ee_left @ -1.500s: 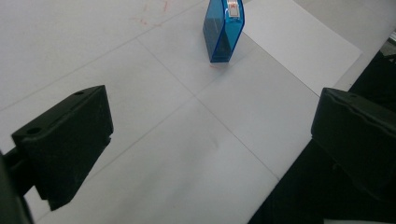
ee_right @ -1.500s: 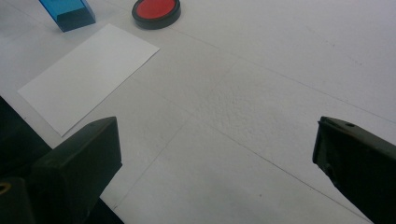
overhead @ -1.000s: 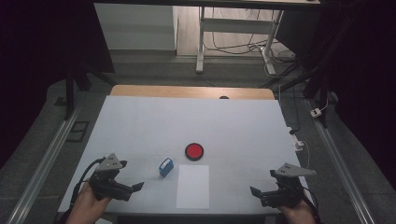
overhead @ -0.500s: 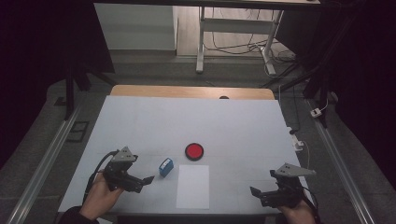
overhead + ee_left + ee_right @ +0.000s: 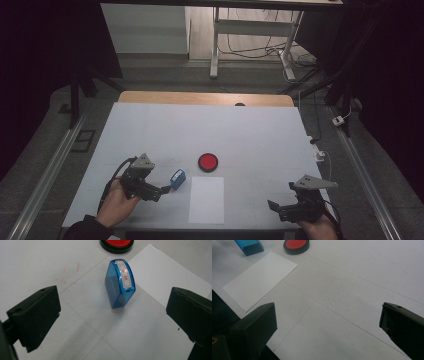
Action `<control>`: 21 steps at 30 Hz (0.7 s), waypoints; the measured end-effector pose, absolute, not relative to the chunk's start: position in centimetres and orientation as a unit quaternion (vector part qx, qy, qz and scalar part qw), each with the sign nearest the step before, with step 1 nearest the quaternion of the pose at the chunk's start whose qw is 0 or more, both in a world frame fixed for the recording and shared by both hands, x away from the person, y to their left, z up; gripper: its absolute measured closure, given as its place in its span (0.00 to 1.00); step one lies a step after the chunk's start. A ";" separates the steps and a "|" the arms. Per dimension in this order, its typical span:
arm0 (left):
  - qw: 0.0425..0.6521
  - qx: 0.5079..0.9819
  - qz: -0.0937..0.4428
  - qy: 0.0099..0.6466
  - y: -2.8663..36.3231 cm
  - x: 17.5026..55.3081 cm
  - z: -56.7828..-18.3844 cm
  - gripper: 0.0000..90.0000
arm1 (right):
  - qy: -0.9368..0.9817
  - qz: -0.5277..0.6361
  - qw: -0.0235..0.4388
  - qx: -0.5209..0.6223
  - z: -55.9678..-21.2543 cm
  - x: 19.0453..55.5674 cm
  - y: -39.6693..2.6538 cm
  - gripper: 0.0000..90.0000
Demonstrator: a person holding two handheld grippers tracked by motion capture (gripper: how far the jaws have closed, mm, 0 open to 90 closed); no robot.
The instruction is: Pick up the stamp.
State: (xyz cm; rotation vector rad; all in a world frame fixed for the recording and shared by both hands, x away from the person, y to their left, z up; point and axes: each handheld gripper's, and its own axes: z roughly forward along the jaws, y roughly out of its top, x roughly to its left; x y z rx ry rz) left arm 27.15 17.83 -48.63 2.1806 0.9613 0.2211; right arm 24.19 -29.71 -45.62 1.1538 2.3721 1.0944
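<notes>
The left tool [image 5: 165, 190] is released, its jaws wide, reaching for the blue stamp [image 5: 120, 284], which stands on the worktop [image 5: 260, 130] at 10 o'clock of the paper sheet [image 5: 207, 199]. Next it must advance and clench. The right tool [image 5: 274, 206] rests open.

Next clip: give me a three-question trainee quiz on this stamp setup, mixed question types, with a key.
1. True or false: the left gripper is shut on the blue stamp.
2. Multiple choice: the red ink pad lies (A) on the white paper, (B) on the table just beyond the paper, (C) between the jaws of the right gripper.
3. Fill in: in the left gripper view, the stamp's label bears ____ characters.

Key
1. False: the jaws are open, with the stamp ahead of them.
2. B
3. red
</notes>
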 end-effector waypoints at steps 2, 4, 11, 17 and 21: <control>0.364 0.848 0.087 0.374 17.6 27.4 -48.7 0.00 | 0.823 0.379 0.143 0.399 -45.6 24.2 -29.7 0.01; 0.362 0.850 0.089 0.373 17.3 27.7 -48.7 0.00 | 0.823 0.379 0.143 0.398 -45.6 24.2 -29.7 0.01; 0.350 0.855 0.098 0.369 16.3 28.8 -49.0 0.00 | 0.824 0.378 0.142 0.398 -45.6 24.2 -29.7 0.01; 0.334 0.867 0.099 0.355 15.3 30.0 -49.3 0.00 | 0.824 0.378 0.142 0.397 -45.6 24.2 -29.7 0.01; 0.327 0.872 0.100 0.350 14.7 30.3 -49.6 0.00 | 0.825 0.378 0.142 0.397 -45.6 24.2 -29.7 0.01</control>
